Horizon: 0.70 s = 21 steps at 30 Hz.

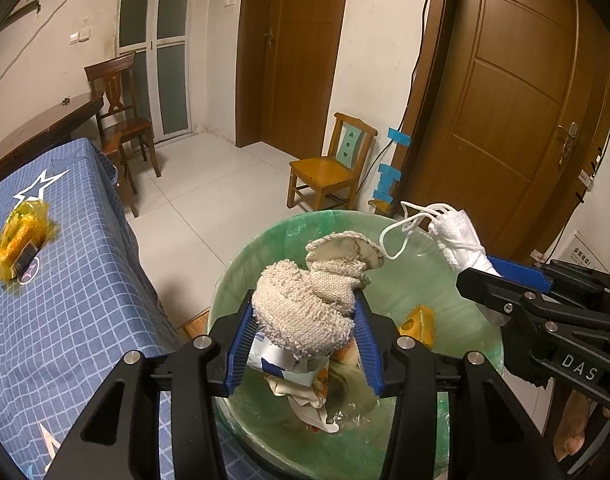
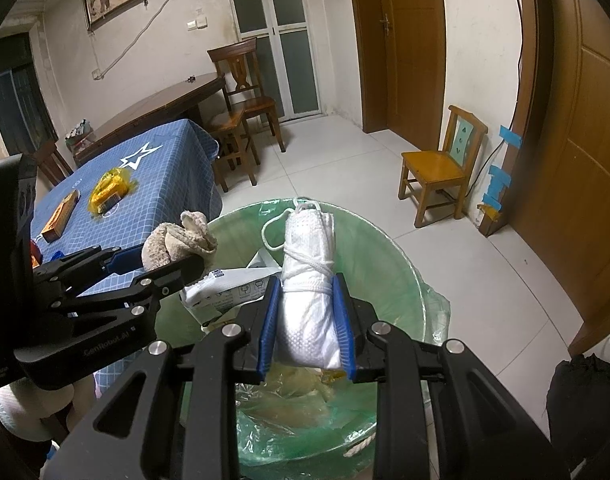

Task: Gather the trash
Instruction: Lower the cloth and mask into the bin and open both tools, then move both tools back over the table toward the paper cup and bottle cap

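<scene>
- Step in hand: disposal. Your left gripper (image 1: pixel 305 328) is clamped on a beige cloth (image 1: pixel 305 308); your right gripper (image 2: pixel 307 320) is clamped on a rolled white mask (image 2: pixel 309 280).
- Both items hang directly over the green-lined bin (image 1: pixel 241 280).
- Next move, as judged: part the jaws to drop them.
- Mask's long axis runs forward along your right fingers, its loops pointing away.

Lettering "DAS", white on black, on the body of the right gripper (image 1: pixel 501 280) as seen from the left wrist. Lettering "GenRobot.AI", embossed, on the body of the left gripper (image 2: pixel 173 258) as seen from the right wrist. Print on the white package (image 2: pixel 229 286) in the bin: too small to read.
</scene>
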{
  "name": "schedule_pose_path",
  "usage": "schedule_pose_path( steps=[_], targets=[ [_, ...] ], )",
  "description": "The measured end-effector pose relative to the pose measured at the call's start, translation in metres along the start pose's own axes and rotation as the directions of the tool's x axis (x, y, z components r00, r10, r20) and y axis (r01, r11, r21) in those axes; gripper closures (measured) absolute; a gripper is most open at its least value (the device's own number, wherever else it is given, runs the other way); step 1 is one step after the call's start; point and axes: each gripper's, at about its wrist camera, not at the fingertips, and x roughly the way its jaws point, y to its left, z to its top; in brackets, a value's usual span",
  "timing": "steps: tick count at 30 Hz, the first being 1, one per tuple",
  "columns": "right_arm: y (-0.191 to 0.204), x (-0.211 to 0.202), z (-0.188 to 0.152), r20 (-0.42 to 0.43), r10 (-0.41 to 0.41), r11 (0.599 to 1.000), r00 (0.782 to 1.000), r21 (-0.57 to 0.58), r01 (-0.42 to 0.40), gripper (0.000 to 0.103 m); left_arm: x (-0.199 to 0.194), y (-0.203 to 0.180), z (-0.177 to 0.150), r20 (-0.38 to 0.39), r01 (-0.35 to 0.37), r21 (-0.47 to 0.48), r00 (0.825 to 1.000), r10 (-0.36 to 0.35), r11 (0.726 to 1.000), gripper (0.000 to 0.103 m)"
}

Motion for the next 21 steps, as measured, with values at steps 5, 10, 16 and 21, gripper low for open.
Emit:
schedule_pose_path(
  steps=[5, 10, 16, 21],
  targets=[
    [0.001, 0.0, 0.001, 0.001, -0.001, 1.0, 1.0, 0.001, 0.001, 0.077, 0.0, 0.001, -0.002, -0.002, -0.002, 0.0, 1.0, 0.002, 1.0, 0.053],
    [0.002, 0.001, 0.003, 0.007, 0.005, 1.0, 1.0, 0.011, -0.005, 0.075, 0.002, 0.002, -0.002, -0.004, -0.012, 0.002, 1.0, 0.012, 1.0, 0.037],
    [-0.004, -0.001, 0.004, 0.017, 0.002, 1.0, 1.0, 0.026, -0.002, 0.063, 0.001, 0.008, -0.005, -0.002, -0.021, -0.003, 1.0, 0.021, 1.0, 0.034],
    [-0.007, -0.002, 0.003, 0.023, 0.001, 0.999, 1.0, 0.032, -0.002, 0.063, -0.002, 0.009, -0.007, -0.003, -0.024, -0.002, 1.0, 0.024, 1.0, 0.034]
  ],
)
